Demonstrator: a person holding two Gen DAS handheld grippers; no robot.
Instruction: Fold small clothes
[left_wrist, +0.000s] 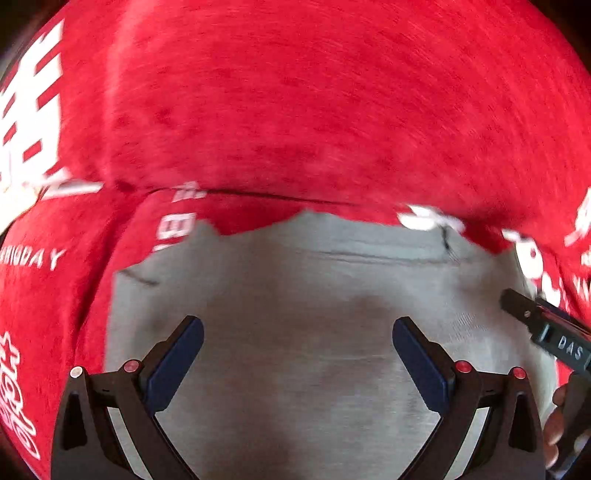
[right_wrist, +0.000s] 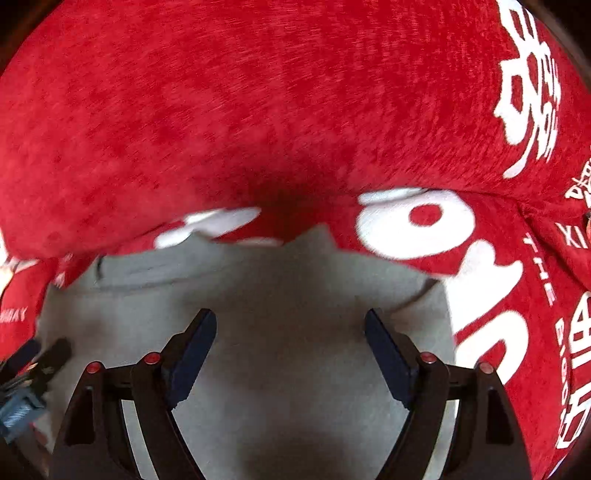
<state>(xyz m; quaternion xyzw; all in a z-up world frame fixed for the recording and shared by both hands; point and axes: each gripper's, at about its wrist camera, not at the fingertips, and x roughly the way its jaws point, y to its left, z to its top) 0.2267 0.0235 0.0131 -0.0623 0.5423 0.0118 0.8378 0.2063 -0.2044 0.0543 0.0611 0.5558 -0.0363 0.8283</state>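
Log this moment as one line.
left hand-held gripper: open | right hand-held gripper: open | grey garment: flat, unheld | red cloth: underneath

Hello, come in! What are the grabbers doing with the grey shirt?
Left gripper open, right gripper open, nothing between the fingers. Grey shirt lies flat on red blanket. Nothing in the way.

Little of the room shows; it cannot be placed for sure. A red cloth with white lettering (right_wrist: 258, 110) covers the surface, with a grey garment (right_wrist: 280, 295) lying on it.
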